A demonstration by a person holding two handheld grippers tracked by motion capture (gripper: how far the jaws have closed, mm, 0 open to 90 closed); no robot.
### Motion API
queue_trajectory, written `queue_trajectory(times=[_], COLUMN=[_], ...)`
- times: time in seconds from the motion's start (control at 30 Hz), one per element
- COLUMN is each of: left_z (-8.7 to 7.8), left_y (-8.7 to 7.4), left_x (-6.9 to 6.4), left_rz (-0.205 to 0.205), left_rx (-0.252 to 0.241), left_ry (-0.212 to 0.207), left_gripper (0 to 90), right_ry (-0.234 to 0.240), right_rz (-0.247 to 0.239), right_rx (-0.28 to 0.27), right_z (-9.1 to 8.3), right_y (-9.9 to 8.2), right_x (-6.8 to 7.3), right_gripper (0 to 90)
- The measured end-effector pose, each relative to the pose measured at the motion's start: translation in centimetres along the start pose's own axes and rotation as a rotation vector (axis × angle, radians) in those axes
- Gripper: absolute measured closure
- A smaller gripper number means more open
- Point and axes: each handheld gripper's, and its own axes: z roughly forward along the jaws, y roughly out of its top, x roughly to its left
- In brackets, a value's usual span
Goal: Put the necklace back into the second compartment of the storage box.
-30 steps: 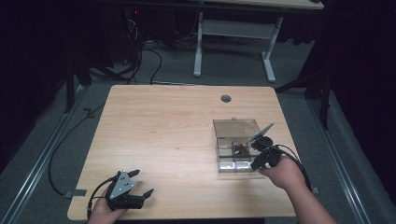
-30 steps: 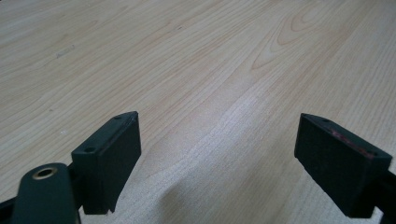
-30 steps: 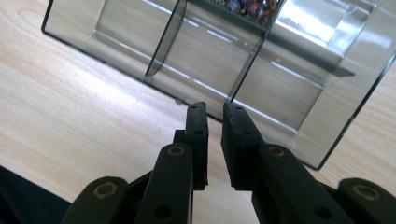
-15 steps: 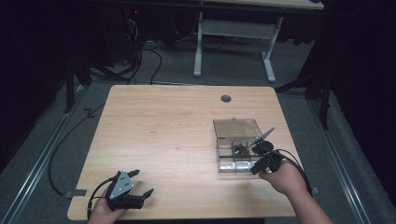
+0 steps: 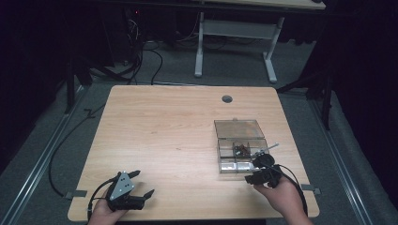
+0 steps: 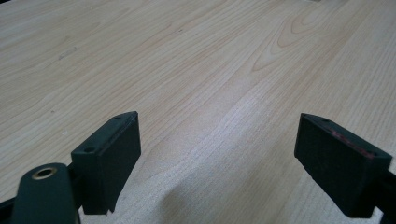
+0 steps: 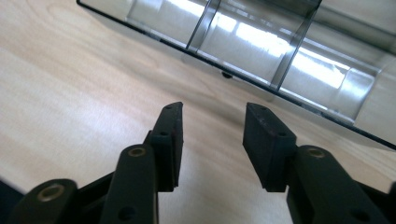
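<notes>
Box: clear box (image 5: 240, 147) on the table's (image 5: 164, 136) right side, lid flipped back, small dark bits in one compartment (can't tell what they are).
Right gripper (image 7: 212, 140): just short of the box's near wall, jaws have just been opening, partway apart, nothing between.
Left gripper (image 6: 217, 154): near-left corner, jaws wide, nothing in them.

the table (image 5: 164, 136) is pale matt wood grain; the compartment box (image 7: 261, 42) is clear glossy plastic; gripper jaws matt black.
</notes>
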Motion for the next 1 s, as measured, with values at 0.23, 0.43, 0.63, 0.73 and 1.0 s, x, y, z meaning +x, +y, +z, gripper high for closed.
queue_trajectory(times=[0.23, 0.43, 0.63, 0.73, 1.0], left_z=[0.0, 0.0, -0.1, -0.1, 0.0], left_y=[0.0, 0.0, 0.0, 0.0, 0.0], left_x=[0.0, 0.0, -0.1, -0.2, -0.3], left_rz=[-0.001, 0.002, 0.006, 0.014, 0.018], left_rx=[-0.001, -0.015, -0.017, -0.02, -0.014], left_ry=[0.005, 0.02, 0.026, 0.03, 0.035], left_gripper=[15.0, 14.9, 14.9, 15.0, 15.1], right_ry=[-0.014, 0.006, 0.029, 0.056, 0.046], right_rz=[0.004, -0.01, -0.002, 0.014, -0.019], right_rx=[-0.191, -0.351, -0.489, -0.554, -0.606], right_z=[0.7, 1.6, 3.3, 4.3, 5.0], right_y=[-2.0, -3.9, -5.2, -5.8, -6.6], right_x=[0.3, 1.1, 1.0, 0.6, 0.8], right_gripper=[54.9, 53.8, 55.6, 56.7, 55.2])
